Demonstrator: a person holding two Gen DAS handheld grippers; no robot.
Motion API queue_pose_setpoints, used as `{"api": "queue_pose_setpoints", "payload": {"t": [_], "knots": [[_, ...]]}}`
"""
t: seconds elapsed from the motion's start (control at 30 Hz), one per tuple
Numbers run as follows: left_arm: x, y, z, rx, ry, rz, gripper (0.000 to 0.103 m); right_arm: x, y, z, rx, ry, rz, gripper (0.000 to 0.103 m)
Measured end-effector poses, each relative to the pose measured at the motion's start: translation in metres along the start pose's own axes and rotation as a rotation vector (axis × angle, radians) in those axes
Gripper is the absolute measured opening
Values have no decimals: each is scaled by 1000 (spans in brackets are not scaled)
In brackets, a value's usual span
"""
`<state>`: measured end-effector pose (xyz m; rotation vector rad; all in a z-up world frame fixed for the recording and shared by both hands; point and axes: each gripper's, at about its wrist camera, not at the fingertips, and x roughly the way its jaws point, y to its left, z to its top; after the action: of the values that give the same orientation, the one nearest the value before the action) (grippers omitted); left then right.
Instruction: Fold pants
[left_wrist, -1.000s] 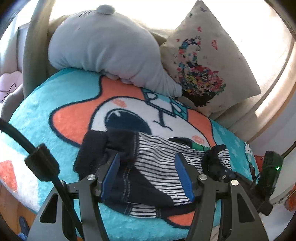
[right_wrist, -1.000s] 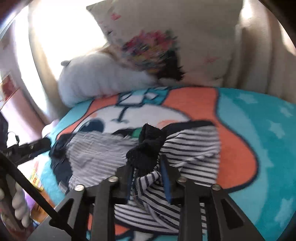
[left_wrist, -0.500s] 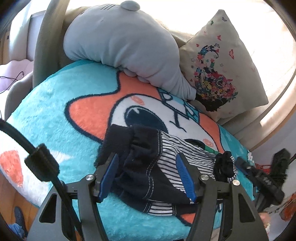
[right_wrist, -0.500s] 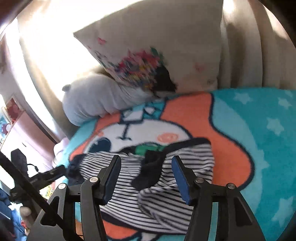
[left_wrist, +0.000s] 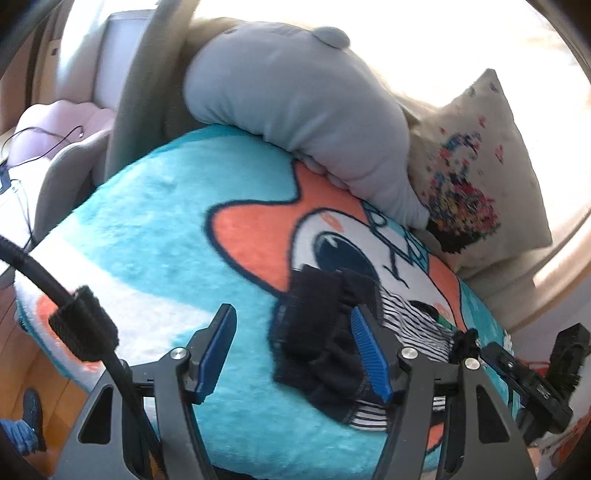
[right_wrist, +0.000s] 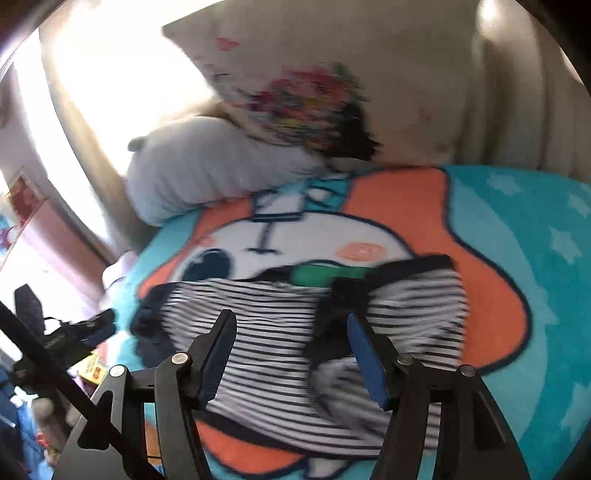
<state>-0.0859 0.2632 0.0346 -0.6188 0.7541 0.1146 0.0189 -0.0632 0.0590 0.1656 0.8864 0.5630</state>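
Both tongs have drawn back from the cloth since a second ago: the right tongs (right_wrist: 291, 350), which then pinched a dark bunch of the pants, now stand wide apart with nothing between their blue pads, and the left tongs (left_wrist: 293, 350) have slid toward the left of their frame, so the garment that filled their gap now sits mostly at the right finger.

Around the work, a grey plush pillow (left_wrist: 295, 92) lies in the upper middle of the left wrist view, with a cream cushion (left_wrist: 476, 177) bearing a flower print to its right; both rest at the far edge of the turquoise and orange cartoon blanket (left_wrist: 147, 229). In the right wrist view the same grey plush pillow (right_wrist: 207, 173) is at centre left and the cushion (right_wrist: 332, 81) above centre, blurred. A black cable (left_wrist: 55, 295) crosses the lower left of the left wrist view. Nothing lies on top of the garment.

The pants (right_wrist: 280, 332), striped black and white with dark navy parts, lie spread on the blanket (right_wrist: 517, 240) in the lower middle of the right wrist view, directly beyond the open right tongs, a dark fold near the right pad. In the left wrist view the pants (left_wrist: 321, 332) lie at lower centre right, their dark end partly between the fingers and running behind the right finger; the left tongs are wide open and hold nothing. The other tool shows at the lower right edge of that view.
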Motion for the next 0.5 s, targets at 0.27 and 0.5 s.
{"api": "queue_pose_setpoints", "payload": {"t": [0.27,0.5], "knots": [[-15,27,-2,-17,-46,46,54,71,102,14,-187,200,139,73],[-17,43,-9,-32,-25,23,54,152,178,25,-329,408,91,81]]}}
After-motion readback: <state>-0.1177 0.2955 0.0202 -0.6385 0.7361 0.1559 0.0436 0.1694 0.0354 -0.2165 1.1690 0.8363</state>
